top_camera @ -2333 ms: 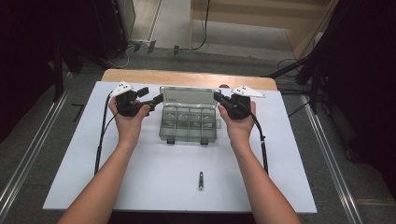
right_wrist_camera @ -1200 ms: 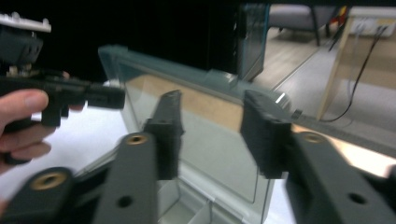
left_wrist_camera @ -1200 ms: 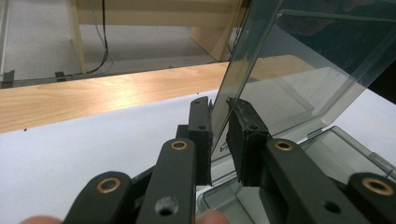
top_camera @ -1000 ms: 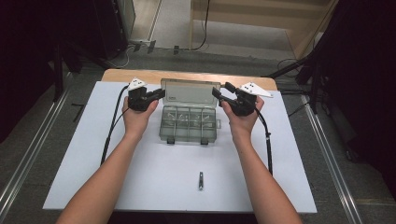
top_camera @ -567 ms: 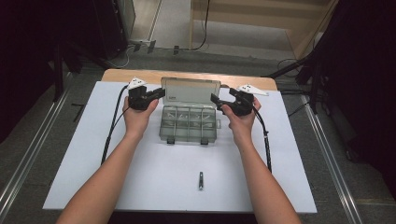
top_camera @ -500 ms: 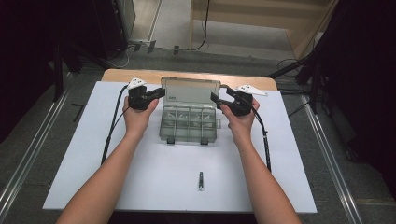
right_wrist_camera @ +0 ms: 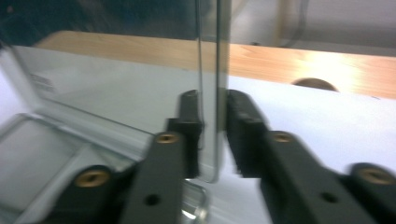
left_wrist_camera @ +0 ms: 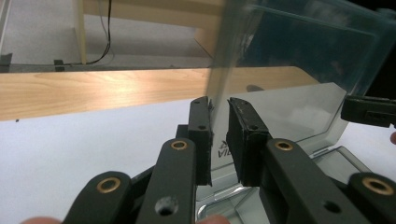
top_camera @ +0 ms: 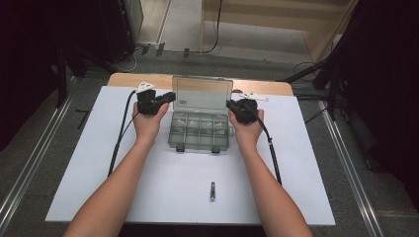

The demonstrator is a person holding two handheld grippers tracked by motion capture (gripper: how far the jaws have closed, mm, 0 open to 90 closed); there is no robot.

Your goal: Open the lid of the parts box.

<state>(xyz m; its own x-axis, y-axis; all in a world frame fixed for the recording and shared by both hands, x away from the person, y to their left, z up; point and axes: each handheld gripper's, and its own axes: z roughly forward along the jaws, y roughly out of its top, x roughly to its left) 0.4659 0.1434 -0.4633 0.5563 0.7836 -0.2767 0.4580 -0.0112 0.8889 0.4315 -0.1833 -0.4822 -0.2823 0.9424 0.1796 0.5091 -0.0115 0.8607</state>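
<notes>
High view: two tongs (top_camera: 168,97) (top_camera: 231,105), one organizer box (top_camera: 200,129).

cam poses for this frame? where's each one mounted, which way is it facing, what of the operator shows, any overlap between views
High view: fixed above the person's side, looking forward and down at the table; both forearms, left gripper and right gripper flank the clear compartment box.
Left gripper view: rides the left gripper, looking along its jaws, which straddle the raised lid edge.
Right gripper view: rides the right gripper, jaws straddling the lid's opposite edge.
Shared: both gripper views see the lid and the wooden edge.
</notes>
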